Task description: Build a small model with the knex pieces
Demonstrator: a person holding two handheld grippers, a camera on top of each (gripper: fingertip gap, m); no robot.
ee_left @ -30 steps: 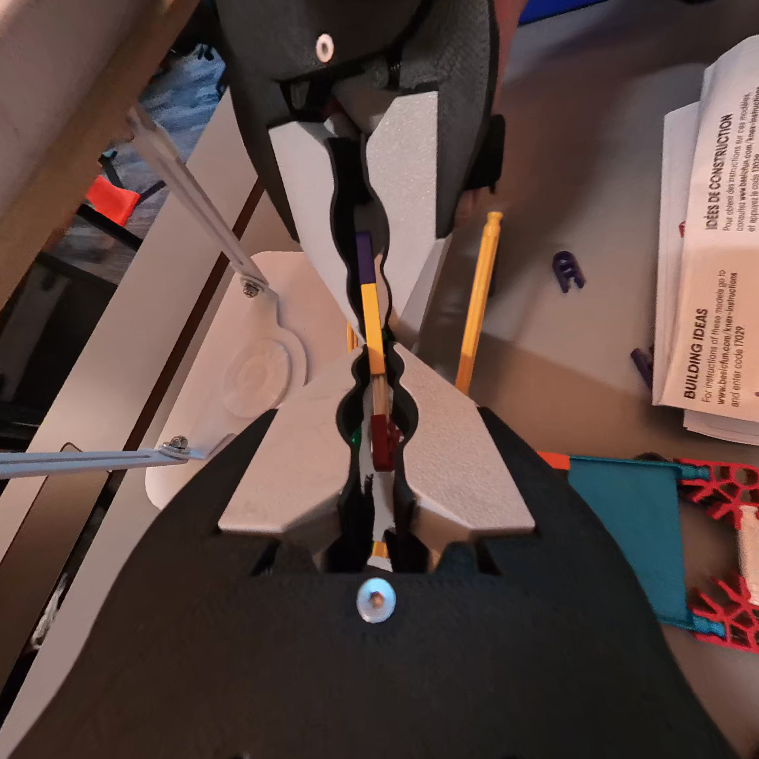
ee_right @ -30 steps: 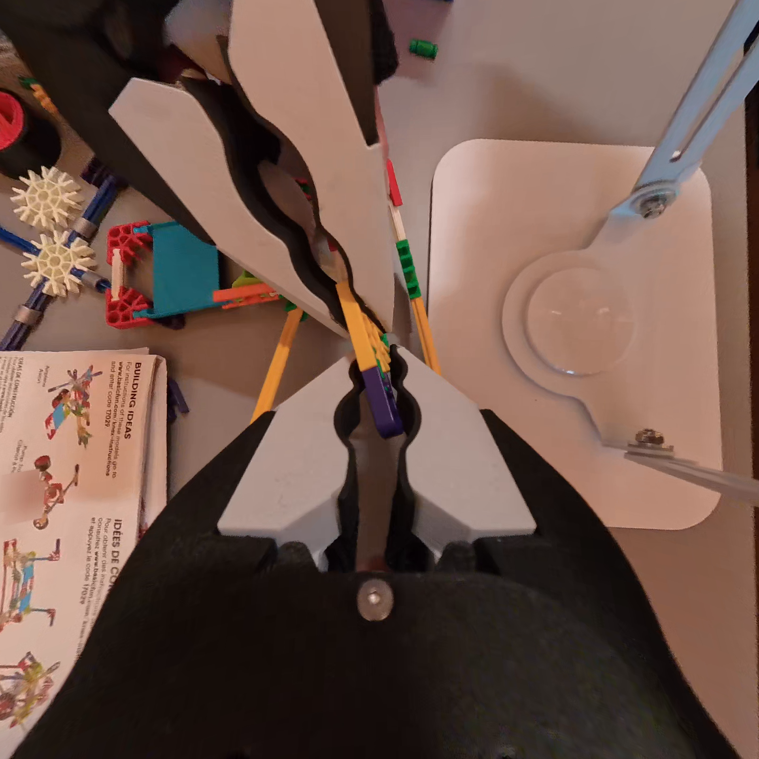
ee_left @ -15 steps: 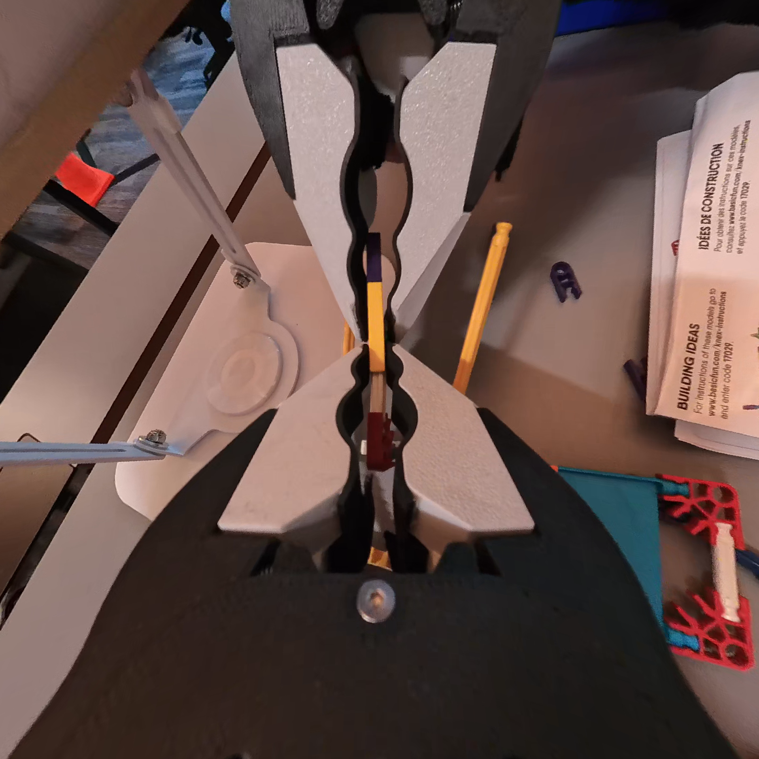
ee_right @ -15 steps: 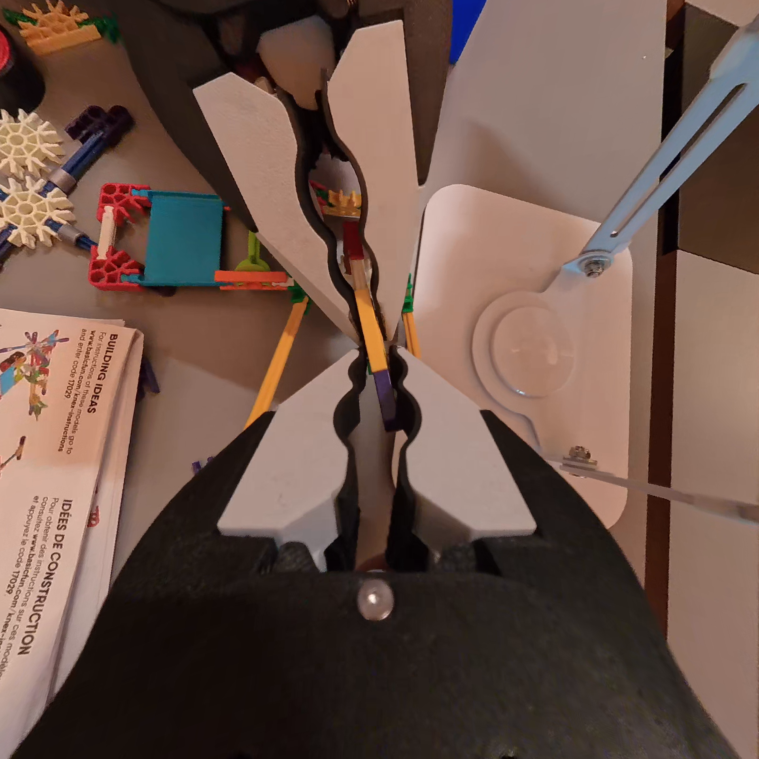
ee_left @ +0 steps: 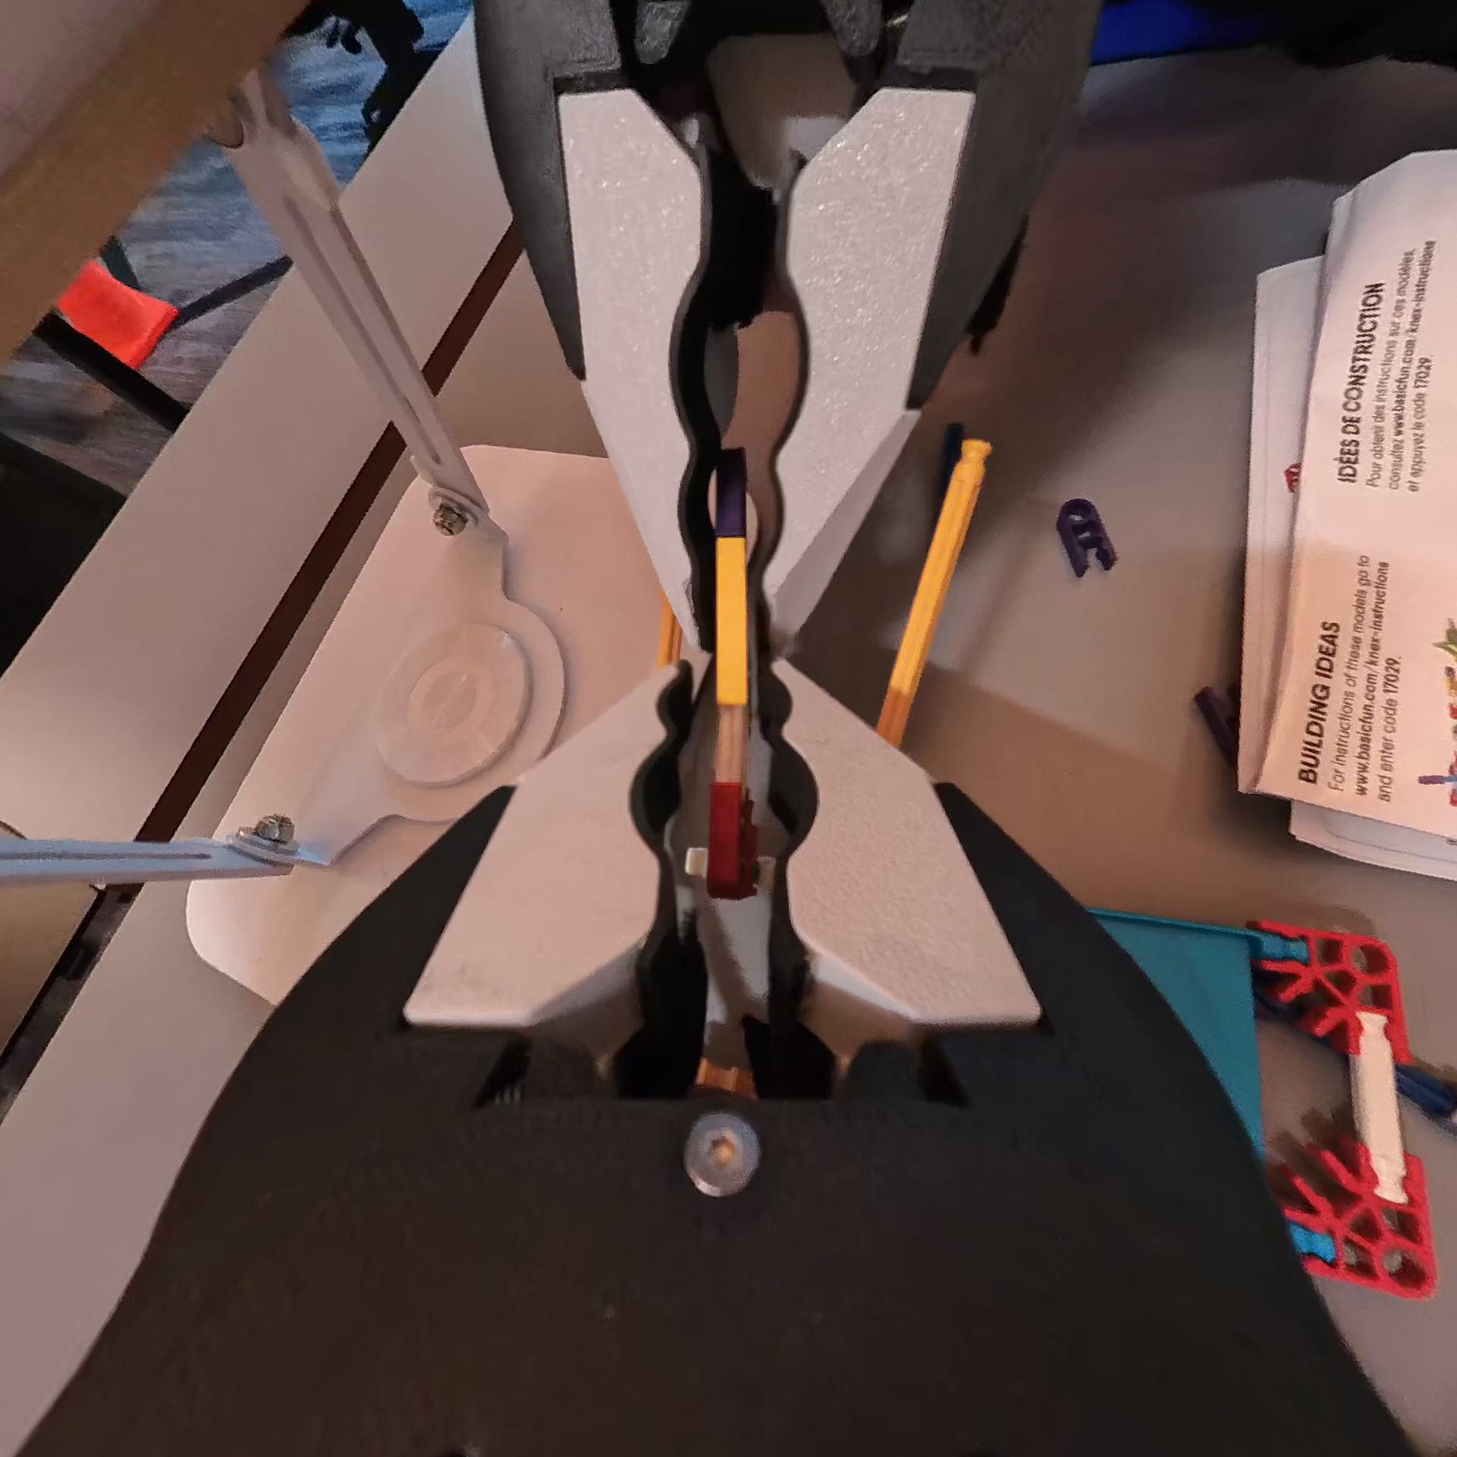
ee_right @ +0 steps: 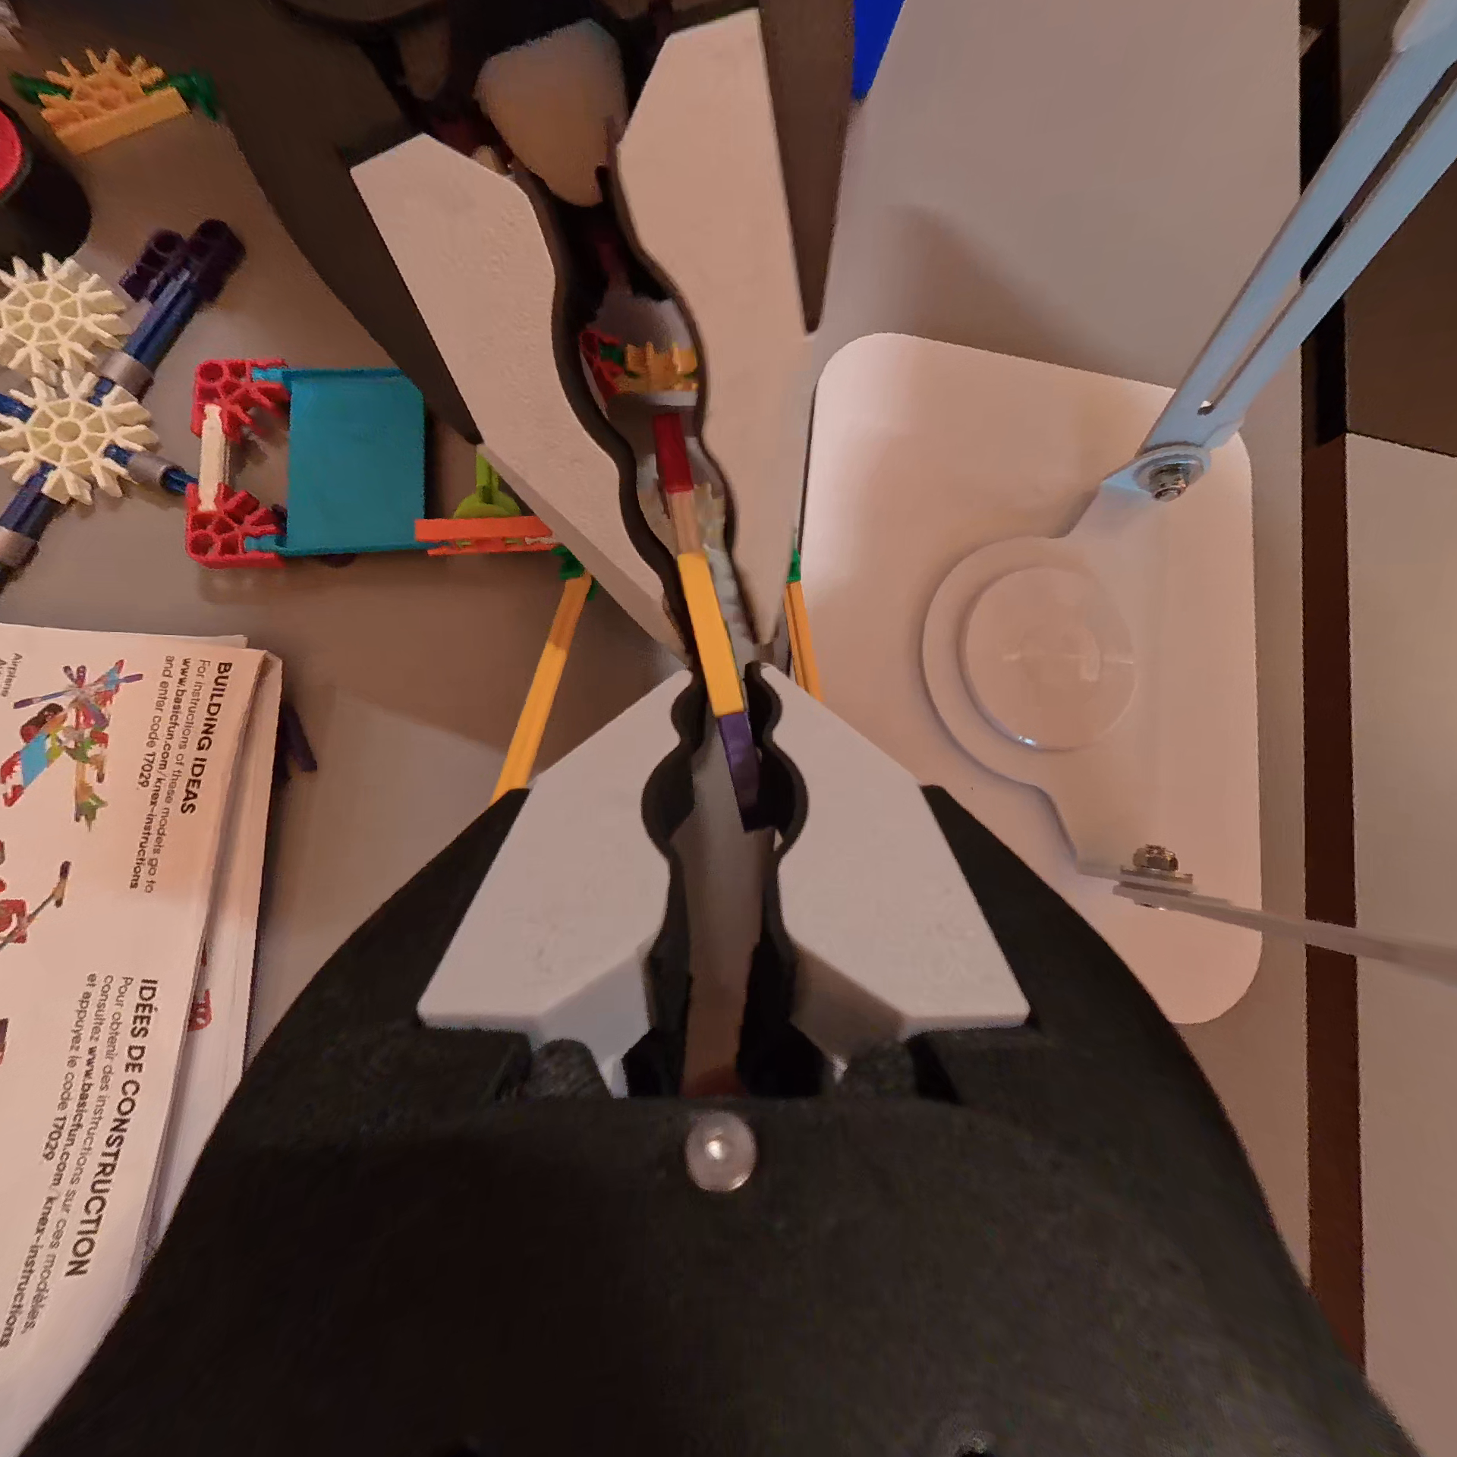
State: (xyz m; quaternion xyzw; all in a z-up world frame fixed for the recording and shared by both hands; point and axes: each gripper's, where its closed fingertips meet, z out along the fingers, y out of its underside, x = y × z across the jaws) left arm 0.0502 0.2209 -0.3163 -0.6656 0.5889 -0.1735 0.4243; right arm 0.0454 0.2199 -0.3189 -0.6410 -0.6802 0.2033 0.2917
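Observation:
A yellow rod (ee_left: 731, 623) carries a purple connector (ee_left: 731, 489) on one end and a dark red connector (ee_left: 729, 840) on the other. My left gripper (ee_left: 727, 668) is shut on the rod, with the red connector in the hollow between its fingers. My right gripper (ee_left: 733, 623) meets it tip to tip from above. In the right wrist view my right gripper (ee_right: 724, 675) is shut on the same rod (ee_right: 709, 623), with the purple connector (ee_right: 741, 765) between its fingers. The left gripper (ee_right: 721, 635) faces it and holds the red end (ee_right: 674, 465).
An instruction booklet (ee_left: 1340, 552) (ee_right: 118, 867) lies on the table. A teal panel with red connectors (ee_right: 355, 457), a loose yellow rod (ee_left: 930, 591), a purple clip (ee_left: 1084, 536) and white snowflake connectors (ee_right: 71, 426) lie about. A white plate with a lens and metal arms (ee_right: 1041, 654) sits near the table edge. My left and right fingertips are right by each other.
The two grippers have swung from a skewed meeting into a straight tip-to-tip line. Both stay shut on the rod. The table below has shifted in both views.

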